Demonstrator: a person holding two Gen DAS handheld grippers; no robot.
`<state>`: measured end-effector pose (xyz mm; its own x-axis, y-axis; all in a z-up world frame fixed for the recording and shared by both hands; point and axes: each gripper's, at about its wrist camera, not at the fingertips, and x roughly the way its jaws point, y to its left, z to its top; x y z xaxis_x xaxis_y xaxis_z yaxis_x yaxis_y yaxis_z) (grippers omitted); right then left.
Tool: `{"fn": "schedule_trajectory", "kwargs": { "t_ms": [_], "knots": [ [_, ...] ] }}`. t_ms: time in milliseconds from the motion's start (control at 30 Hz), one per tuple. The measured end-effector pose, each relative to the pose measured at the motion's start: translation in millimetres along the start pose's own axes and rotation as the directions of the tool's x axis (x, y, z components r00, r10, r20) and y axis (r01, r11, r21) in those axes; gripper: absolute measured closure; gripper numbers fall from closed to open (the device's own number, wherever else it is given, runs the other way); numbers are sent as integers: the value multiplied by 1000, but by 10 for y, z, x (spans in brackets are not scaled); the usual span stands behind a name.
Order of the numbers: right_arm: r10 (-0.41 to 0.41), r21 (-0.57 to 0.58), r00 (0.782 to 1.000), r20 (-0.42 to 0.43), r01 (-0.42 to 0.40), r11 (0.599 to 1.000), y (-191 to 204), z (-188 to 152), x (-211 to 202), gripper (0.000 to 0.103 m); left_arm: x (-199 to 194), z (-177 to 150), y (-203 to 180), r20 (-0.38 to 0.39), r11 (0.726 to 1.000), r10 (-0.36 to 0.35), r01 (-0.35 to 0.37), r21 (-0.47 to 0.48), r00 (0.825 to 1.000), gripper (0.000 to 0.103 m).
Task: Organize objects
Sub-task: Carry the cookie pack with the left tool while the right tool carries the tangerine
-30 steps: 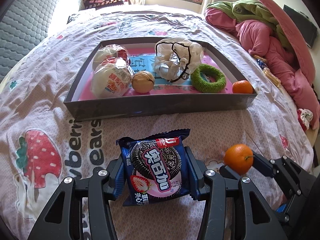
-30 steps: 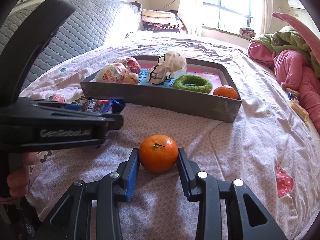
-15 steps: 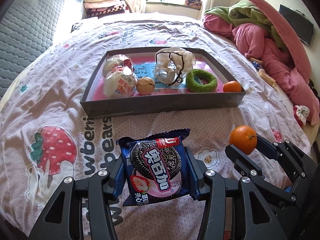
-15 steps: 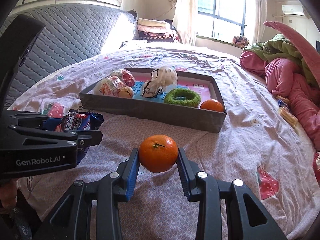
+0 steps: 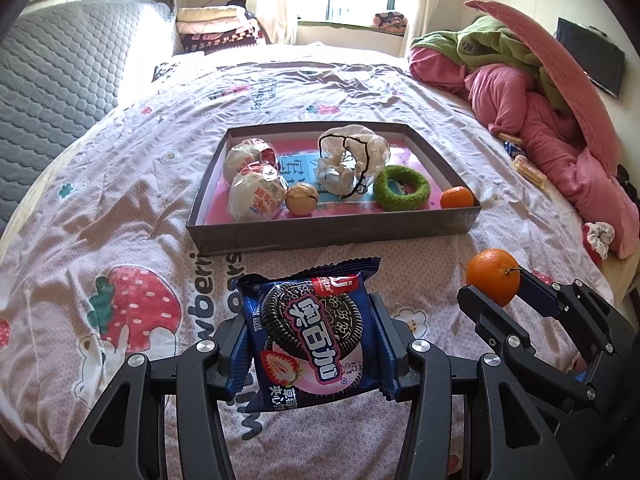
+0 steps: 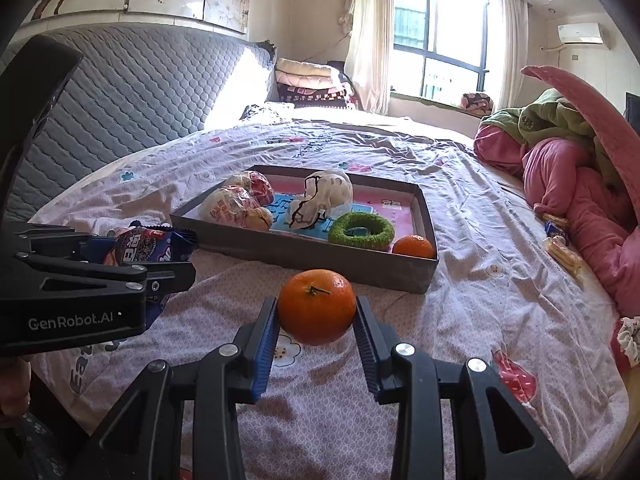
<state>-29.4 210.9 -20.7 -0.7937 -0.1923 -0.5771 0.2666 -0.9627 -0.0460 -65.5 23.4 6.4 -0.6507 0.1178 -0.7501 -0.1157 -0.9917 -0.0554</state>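
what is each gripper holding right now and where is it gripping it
Left gripper: the cookie packet, clamped by its two side edges. Right gripper: the tangerine, pinched across its middle.

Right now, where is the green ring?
In both views the green ring lies inside the grey tray, near its front right, between a clear plastic bag and a small orange.

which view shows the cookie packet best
The left wrist view. The cookie packet faces the camera there, its printed front in full, clamped in the left gripper. The right wrist view shows the packet only edge-on at the left, mostly hidden behind the gripper's fingers.
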Motion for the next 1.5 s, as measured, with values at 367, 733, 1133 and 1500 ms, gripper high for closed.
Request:
{"fn": "schedule_trajectory", "kwargs": {
  "t_ms": [367,733,1133,1500],
  "knots": [
    [-1,1,999,38,1,1000,-40,122,-101,66,-156,78,-12,74,999,28,-29,17,997,50],
    [-33,4,997,65,33,999,-181,252,-133,65,-209,211,119,101,999,37,-38,4,994,50],
    [-26,-4,996,88,27,1000,-299,478,-85,65,-138,474,284,118,999,40,-38,-25,992,50],
    [-26,-20,994,108,29,999,-391,680,4,65,-116,775,122,159,1000,14,-14,-6,987,50]
  ]
}}
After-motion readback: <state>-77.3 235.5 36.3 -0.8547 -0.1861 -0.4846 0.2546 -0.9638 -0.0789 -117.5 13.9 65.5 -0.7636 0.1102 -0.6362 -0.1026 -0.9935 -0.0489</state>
